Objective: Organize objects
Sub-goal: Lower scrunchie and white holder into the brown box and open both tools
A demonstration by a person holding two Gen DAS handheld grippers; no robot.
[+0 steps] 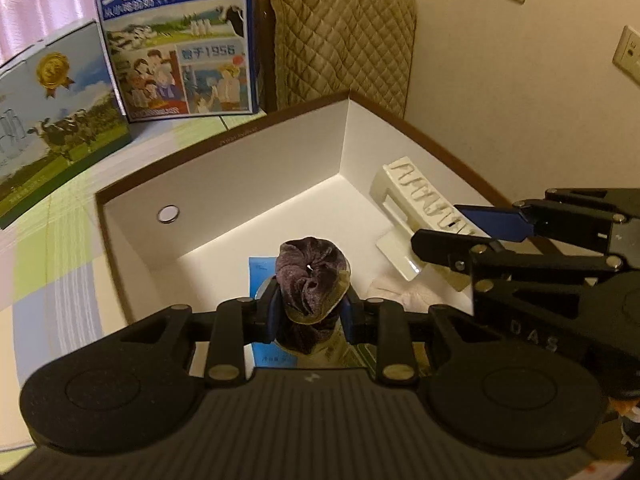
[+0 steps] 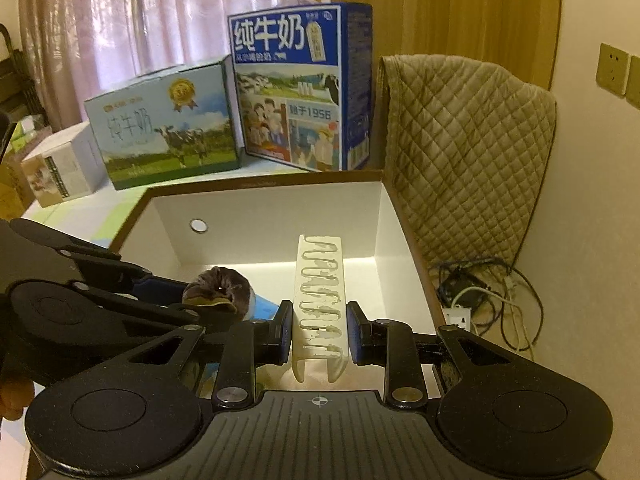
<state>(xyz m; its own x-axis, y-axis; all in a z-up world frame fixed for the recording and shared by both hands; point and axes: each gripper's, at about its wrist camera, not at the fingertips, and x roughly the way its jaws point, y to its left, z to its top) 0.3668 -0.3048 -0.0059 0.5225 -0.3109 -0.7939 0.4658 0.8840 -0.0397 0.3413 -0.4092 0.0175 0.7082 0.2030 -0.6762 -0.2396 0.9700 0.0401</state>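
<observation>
A white box with a brown rim (image 1: 224, 136) stands open on the table; it also shows in the right wrist view (image 2: 256, 184). My left gripper (image 1: 310, 312) is shut on a dark purple velvet scrunchie (image 1: 310, 276) and holds it inside the box, above a blue card (image 1: 260, 276). My right gripper (image 2: 319, 332) reaches into the box, its fingers on both sides of a cream ceramic rack with a wavy top (image 2: 320, 292). The fingers stand close to the rack's sides with a thin gap on the right. The rack also shows in the left wrist view (image 1: 416, 200), the scrunchie in the right wrist view (image 2: 218, 286).
Two milk cartons, one blue (image 2: 300, 88) and one pale green (image 2: 164, 124), stand behind the box. A quilted beige cover (image 2: 468, 152) hangs at the right. Cables and a power strip (image 2: 480, 300) lie on the floor by the wall. A pale bundle (image 1: 404, 292) lies in the box.
</observation>
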